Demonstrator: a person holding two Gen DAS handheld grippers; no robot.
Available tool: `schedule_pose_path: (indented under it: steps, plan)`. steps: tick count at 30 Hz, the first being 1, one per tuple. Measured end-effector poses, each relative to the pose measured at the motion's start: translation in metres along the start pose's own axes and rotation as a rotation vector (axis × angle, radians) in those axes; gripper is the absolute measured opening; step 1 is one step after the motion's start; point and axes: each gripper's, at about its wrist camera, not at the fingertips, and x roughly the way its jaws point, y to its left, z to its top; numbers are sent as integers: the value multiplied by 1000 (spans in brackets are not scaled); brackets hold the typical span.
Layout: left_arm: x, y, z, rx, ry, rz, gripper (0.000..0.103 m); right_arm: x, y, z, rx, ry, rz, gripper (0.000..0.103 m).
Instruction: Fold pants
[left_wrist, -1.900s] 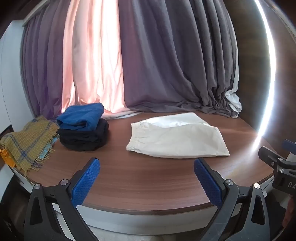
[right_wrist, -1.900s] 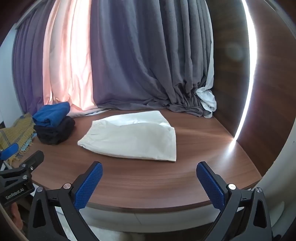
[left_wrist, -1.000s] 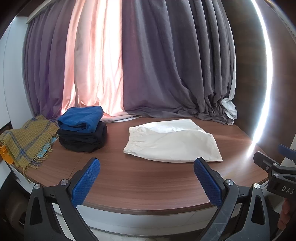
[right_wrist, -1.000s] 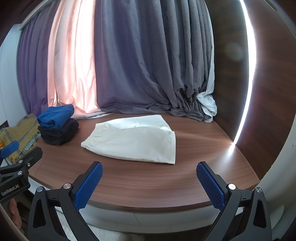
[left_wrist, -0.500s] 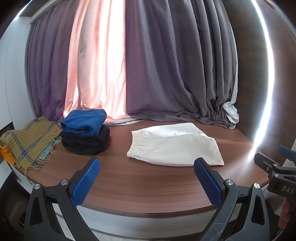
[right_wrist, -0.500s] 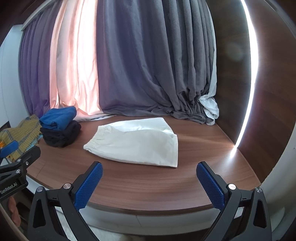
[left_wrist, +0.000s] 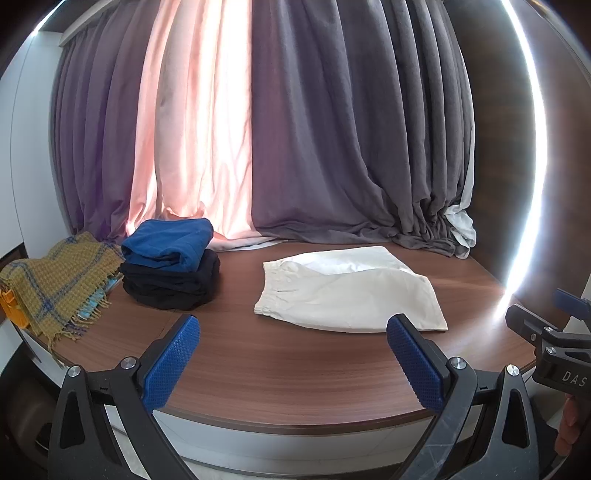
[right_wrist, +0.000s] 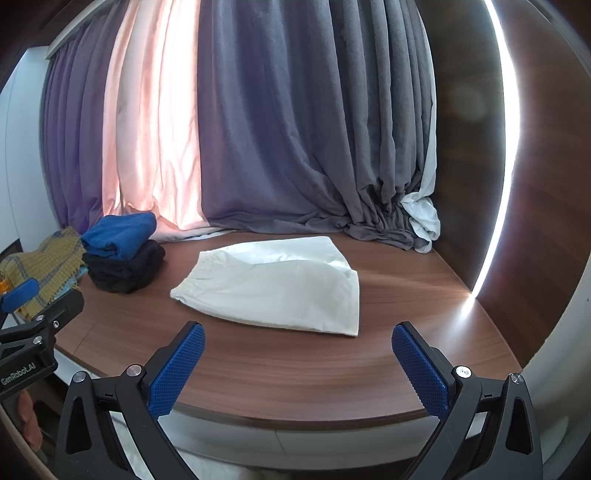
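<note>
Cream-white cotton pants (left_wrist: 351, 291), already doubled leg over leg, lie flat in the middle of a round walnut-brown wooden table (left_wrist: 295, 369), elastic waistband toward a stack of folded blue and black clothes (left_wrist: 170, 266). Both hand-held grippers, left gripper (left_wrist: 293, 354) and right gripper (right_wrist: 297, 360), hover at the near table edge, blue-padded jaws spread wide, gripping nothing. Folding looks partway done. Next, I judge, each gripper must reach a leg-hem corner, pinch it, and carry it over toward the waistband.
</note>
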Motion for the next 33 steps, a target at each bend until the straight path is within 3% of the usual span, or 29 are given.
schedule_pose_path:
  steps: [3,22,24,33]
  plan:
    - [-5,9,-9,-3,-2,-4,103,0,0,0,0,-1,2,102]
    - [30,-2,9,-5,1,1,103,0,1,-1,-3,-3,4,102]
    - [-5,15,-13,-5,-8,-5,103,0,1,-1,-2,-3,5,102]
    - [6,19,-12,1,8,-15,103,8,5,1,-1,12,2,102]
